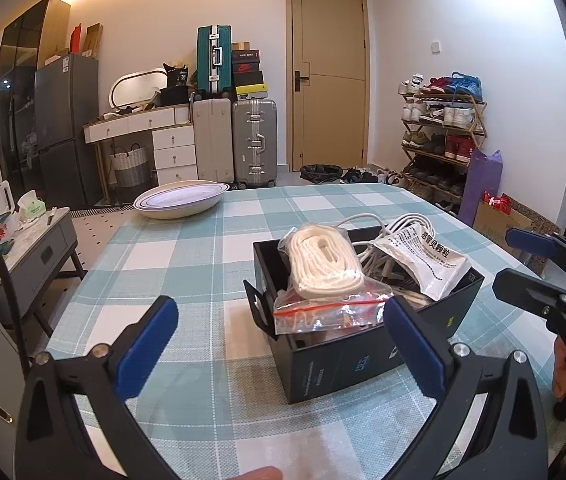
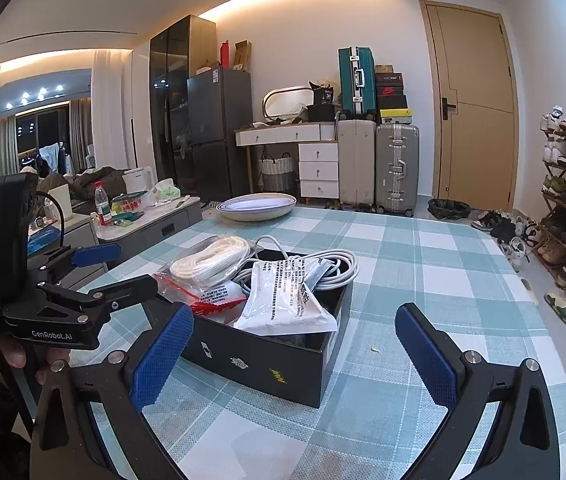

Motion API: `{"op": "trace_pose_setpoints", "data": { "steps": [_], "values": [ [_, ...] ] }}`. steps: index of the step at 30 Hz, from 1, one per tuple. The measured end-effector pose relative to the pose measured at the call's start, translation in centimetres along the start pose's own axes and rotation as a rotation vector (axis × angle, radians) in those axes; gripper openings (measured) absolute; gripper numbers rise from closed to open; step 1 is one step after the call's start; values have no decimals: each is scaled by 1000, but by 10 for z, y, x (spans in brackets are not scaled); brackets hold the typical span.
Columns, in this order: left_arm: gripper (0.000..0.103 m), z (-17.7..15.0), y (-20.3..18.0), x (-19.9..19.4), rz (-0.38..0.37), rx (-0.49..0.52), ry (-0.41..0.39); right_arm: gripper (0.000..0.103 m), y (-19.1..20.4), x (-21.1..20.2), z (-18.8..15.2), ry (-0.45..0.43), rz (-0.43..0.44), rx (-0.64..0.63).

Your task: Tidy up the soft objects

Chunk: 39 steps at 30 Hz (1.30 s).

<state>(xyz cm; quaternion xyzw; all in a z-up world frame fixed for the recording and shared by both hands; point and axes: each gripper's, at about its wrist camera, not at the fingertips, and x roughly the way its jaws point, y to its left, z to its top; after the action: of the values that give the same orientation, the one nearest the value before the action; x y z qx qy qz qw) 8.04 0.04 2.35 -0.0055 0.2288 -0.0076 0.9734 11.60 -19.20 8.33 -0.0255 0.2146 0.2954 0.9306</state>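
Over the checked tablecloth [image 1: 211, 240], both my claws hang wide apart, gripping nothing.
The black cardboard box [image 1: 347, 356] holds the bagged white rope [image 1: 323, 268]; I judge left gripper [image 1: 279, 344] reaches it next, right gripper [image 2: 295, 348] waiting.

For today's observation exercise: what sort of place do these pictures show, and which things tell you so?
Most likely a lived-in home, near its entrance: a shoe rack beside the door, stacked suitcases, and a fridge past a table with a checked cloth.

"GenRobot.AI" on left tool [image 2: 95, 276]; "感冒灵颗粒" on white sachet [image 1: 431, 260].
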Motion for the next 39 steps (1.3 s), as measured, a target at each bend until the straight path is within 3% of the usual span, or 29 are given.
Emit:
{"op": "trace_pose_setpoints", "data": {
  "steps": [39],
  "values": [
    [103, 1, 0, -3, -3, -11, -14, 103, 1, -1, -3, -23, 5, -5]
  ]
}}
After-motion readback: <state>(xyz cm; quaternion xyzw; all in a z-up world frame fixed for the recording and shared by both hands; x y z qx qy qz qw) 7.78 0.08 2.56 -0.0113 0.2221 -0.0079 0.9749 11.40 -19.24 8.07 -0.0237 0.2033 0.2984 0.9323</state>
